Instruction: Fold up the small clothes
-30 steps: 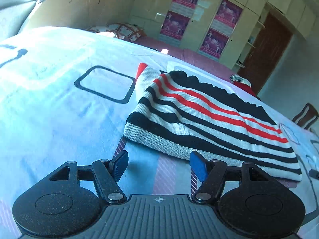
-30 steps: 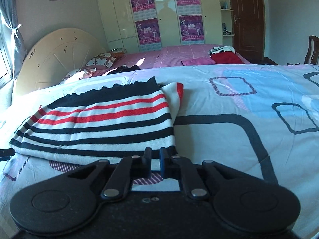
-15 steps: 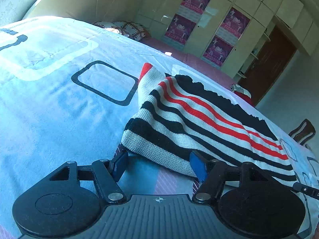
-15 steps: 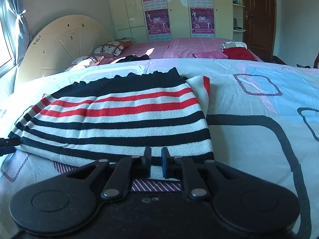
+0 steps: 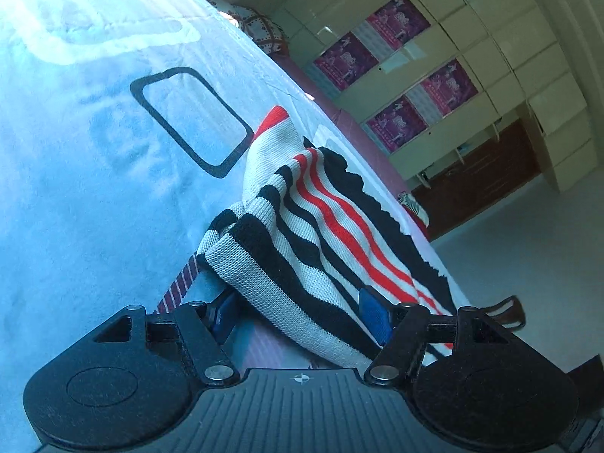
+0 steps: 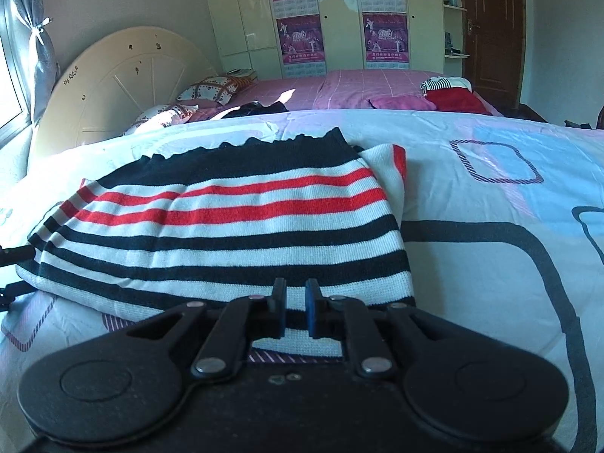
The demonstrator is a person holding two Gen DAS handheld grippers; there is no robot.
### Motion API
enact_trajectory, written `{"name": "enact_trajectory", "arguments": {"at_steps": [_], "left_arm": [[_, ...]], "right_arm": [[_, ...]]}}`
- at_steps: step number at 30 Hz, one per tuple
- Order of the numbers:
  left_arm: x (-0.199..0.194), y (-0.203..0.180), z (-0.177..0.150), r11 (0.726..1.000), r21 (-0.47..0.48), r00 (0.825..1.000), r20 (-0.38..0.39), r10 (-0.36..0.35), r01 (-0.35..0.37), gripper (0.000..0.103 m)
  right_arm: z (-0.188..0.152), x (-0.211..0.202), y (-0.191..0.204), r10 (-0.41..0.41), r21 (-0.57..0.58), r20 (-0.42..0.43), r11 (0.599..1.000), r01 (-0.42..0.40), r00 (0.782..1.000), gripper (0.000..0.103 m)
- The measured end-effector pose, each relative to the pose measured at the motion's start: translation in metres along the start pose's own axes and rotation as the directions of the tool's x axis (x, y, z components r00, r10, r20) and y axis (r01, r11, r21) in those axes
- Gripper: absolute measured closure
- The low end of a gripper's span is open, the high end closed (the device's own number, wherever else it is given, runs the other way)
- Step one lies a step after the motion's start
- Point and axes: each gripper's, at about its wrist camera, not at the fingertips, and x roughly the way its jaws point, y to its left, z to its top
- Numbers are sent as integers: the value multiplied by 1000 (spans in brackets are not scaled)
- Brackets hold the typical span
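We find the striped sweater [image 6: 226, 226] folded on the bed [image 6: 490, 264]. Left hand-held gripper [image 5: 298, 313] spread around its lifted corner; right hand-held gripper [image 6: 295, 311] pinching the near hem. Risk: unclamped corner slips, skewing the fold.

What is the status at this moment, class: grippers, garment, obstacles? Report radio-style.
Left gripper open, straddling the striped sweater's lifted corner. Right gripper shut on sweater's near hem. Sweater folded on the bedspread. Nothing seen in the way.
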Motion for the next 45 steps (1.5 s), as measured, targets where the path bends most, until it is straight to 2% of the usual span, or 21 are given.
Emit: {"name": "enact_trajectory", "arguments": {"at_steps": [7, 8, 9, 11, 18, 22, 25, 28, 32, 33, 36, 41, 45], "left_arm": [[25, -7, -8, 997, -69, 999, 48, -26, 29, 36], [30, -8, -8, 996, -89, 999, 43, -27, 30, 53], [37, -7, -8, 993, -115, 999, 30, -17, 20, 76], [48, -2, -9, 984, -179, 999, 33, -10, 16, 83], [54, 4, -11, 984, -172, 997, 70, -44, 55, 80], [61, 2, -4, 981, -187, 997, 72, -36, 49, 79], [66, 7, -2, 970, -236, 996, 74, -49, 65, 79], [67, 11, -2, 964, -256, 996, 82, -48, 67, 79], [74, 5, -4, 980, -195, 995, 99, -22, 41, 80], [72, 4, -6, 982, -186, 994, 107, -17, 37, 86], [73, -1, -4, 989, -149, 994, 111, -1, 18, 87], [72, -5, -1, 991, -136, 995, 102, 13, 1, 87], [68, -10, -4, 990, -139, 992, 116, 51, -35, 82]], "right_arm": [[13, 10, 23, 81, -25, 13, 996, -81, 997, 92], [17, 14, 29, 93, -33, 11, 995, -92, 996, 92], [21, 20, 35, 102, -40, 6, 994, -102, 995, 93], [30, 33, 49, 129, -48, -7, 990, -129, 992, 94], [58, 75, 83, 153, -77, -51, 985, -156, 987, 95], [58, 93, 89, 156, -88, -90, 982, -164, 984, 95], [55, 103, 90, 156, -83, -114, 983, -166, 981, 96], [55, 104, 89, 153, -78, -117, 984, -162, 981, 99], [56, 104, 84, 152, -60, -119, 985, -160, 981, 100], [57, 104, 83, 153, -49, -117, 986, -160, 981, 101], [56, 102, 79, 152, -45, -111, 986, -158, 982, 101], [58, 110, 74, 174, -11, -125, 984, -177, 977, 101], [58, 112, 68, 210, -14, -129, 977, -213, 969, 102]]}}
